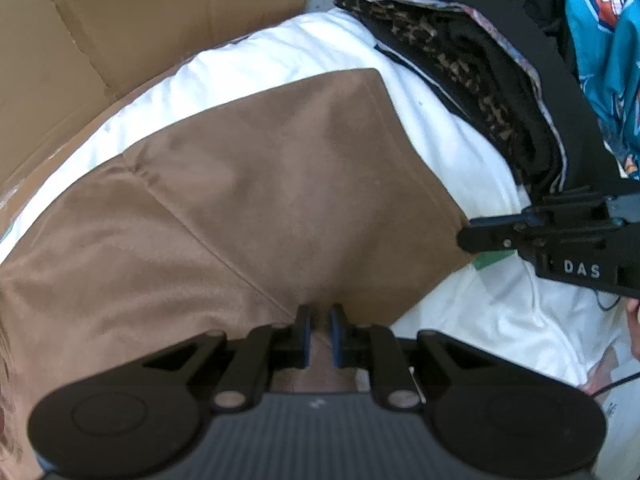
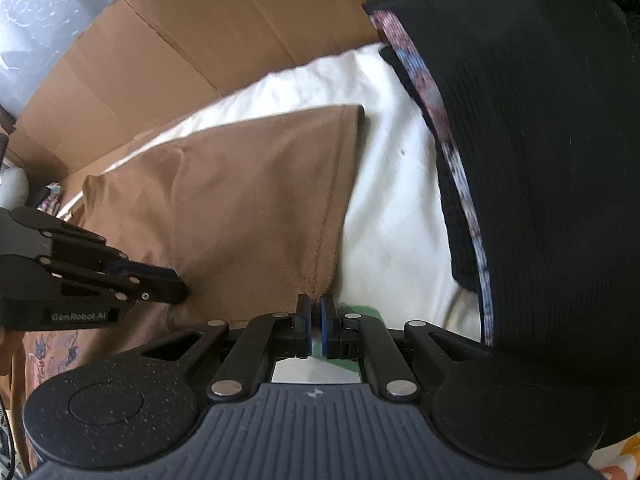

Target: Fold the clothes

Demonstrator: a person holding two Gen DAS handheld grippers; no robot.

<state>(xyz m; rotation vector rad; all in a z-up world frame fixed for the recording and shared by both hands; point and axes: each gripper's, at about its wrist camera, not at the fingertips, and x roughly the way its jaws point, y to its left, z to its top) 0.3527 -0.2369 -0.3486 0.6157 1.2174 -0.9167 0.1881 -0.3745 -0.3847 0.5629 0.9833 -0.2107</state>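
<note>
A stack of folded dark clothes [image 1: 480,80] lies at the right side of the white bedding [image 1: 280,52], with a teal printed garment [image 1: 600,60] beyond it; a cardboard sheet [image 1: 120,20] stands along the far side. The brown garment [image 1: 260,200], partly folded, lies flat on the bedding between cardboard and stack, its far corner close to the stack but apart from it. A strip of bare bedding separates the garment's right hem from the dark stack; white margin also shows along the far edge. The left hand-held gripper [image 1: 319,328] points steeply down at the near edge, jaws narrow with brown fabric pinched between them. The right hand-held gripper [image 2: 316,320] is closed tight on the seamed hem corner, angled down.
</note>
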